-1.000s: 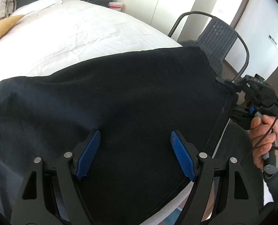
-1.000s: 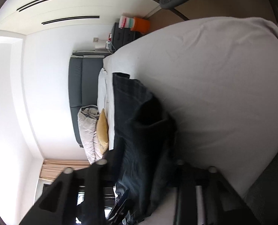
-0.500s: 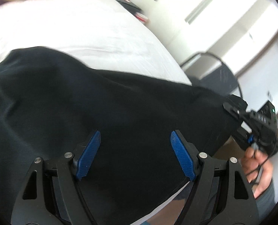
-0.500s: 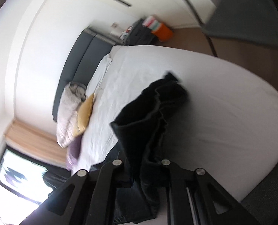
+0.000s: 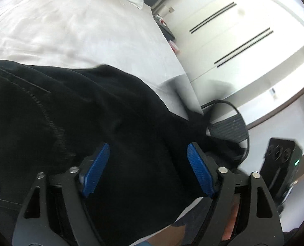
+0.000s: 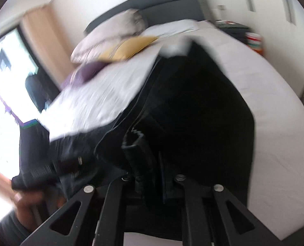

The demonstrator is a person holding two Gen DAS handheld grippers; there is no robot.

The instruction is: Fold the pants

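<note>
Black pants (image 5: 73, 123) lie spread on a white bed (image 5: 69, 30). My left gripper (image 5: 147, 170) is open, its blue pads (image 5: 201, 172) wide apart just above the cloth near the bed's front edge. In the right wrist view, my right gripper (image 6: 152, 176) is shut on a bunched fold of the pants (image 6: 193, 112) and holds it over the rest of the garment. The pinched cloth hides its fingertips. The right wrist view is blurred by motion.
Yellow (image 6: 129, 47), grey and purple pillows lie at the dark headboard (image 6: 162, 2). A dark chair (image 5: 230, 127) stands off the bed's corner. White wardrobe doors (image 5: 234, 41) stand behind it. The hand with the left gripper shows in the right wrist view (image 6: 32, 174).
My right gripper has swung round with the gripped fold, carrying it over the pants toward the left side. My left gripper stayed open over the cloth while its view turned toward the wardrobe.
</note>
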